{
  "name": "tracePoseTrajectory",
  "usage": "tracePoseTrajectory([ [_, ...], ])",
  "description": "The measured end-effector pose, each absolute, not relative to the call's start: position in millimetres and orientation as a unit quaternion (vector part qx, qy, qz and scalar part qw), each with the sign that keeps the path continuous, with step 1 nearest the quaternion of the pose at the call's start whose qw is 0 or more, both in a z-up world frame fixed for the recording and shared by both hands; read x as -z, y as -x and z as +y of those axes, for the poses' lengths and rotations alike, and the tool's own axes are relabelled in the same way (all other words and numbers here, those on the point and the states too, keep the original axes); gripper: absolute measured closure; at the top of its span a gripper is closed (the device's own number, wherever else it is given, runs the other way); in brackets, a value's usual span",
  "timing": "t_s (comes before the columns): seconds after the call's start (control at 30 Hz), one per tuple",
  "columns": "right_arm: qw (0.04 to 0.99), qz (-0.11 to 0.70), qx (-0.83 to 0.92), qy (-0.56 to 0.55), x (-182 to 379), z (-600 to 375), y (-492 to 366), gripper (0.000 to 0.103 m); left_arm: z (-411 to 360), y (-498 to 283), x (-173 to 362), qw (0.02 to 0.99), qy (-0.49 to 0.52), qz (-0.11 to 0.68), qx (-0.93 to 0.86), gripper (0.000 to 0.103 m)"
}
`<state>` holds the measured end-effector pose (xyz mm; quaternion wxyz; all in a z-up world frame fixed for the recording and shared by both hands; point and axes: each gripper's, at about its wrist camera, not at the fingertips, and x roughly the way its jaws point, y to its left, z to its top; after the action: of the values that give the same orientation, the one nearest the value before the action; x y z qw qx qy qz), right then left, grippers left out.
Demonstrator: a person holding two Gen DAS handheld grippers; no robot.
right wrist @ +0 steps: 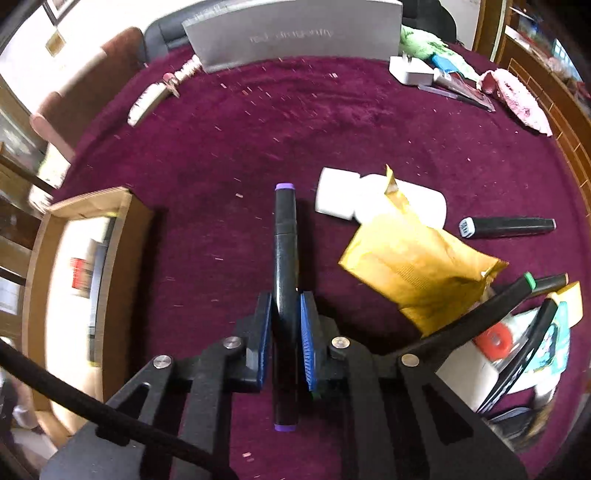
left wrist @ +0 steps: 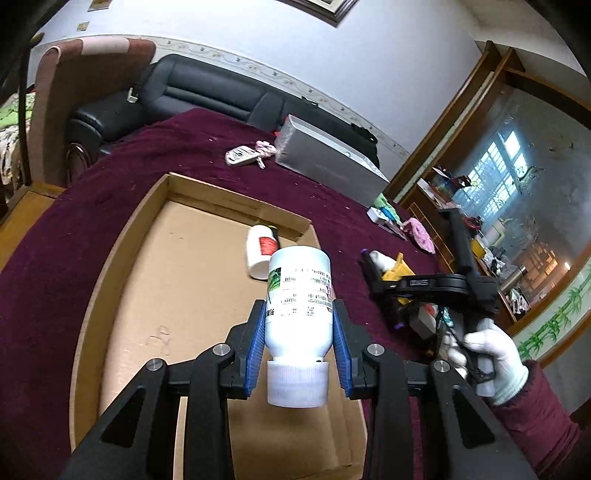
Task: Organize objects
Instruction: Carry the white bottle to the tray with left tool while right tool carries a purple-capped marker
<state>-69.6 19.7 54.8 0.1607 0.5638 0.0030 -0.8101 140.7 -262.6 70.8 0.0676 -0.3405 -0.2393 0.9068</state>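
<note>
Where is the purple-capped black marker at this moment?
In the right wrist view the marker sits clamped between the right gripper's blue pads, above the maroon tablecloth, between the cardboard box and the yellow pouch.

White wall [left wrist: 406, 66] with a patterned border strip, framed picture [left wrist: 325, 7] at top edge. Black leather sofa [left wrist: 207, 88] behind the desk [left wrist: 147, 147] (maroon velvet cloth on it), brown-and-pink armchair [left wrist: 74, 92] at left. Wood-framed glass cabinet [left wrist: 517, 184] at right, daylight window reflected in its glass.
</note>
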Motion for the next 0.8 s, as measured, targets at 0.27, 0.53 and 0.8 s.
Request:
tracePoseTrajectory([
  [0.27,0.249,-0.108,0.794,-0.544,-87.4,12.9,39.0,0.090,-284.0,-134.2,-77.6,0.027,0.350,-0.220,-0.910,0.074],
  [0.53,0.321,-0.137,0.749,-0.564,-89.5,-58.4,31.9,0.090,-292.9,-78.0,-70.7,0.008,0.398,-0.169,-0.902,0.074],
  [0.8,0.291,-0.119,0.748,-0.585,-62.7,-111.0,39.5,0.090,-314.4,-31.0,-37.0,-0.010,0.454,-0.170,-0.874,0.074],
])
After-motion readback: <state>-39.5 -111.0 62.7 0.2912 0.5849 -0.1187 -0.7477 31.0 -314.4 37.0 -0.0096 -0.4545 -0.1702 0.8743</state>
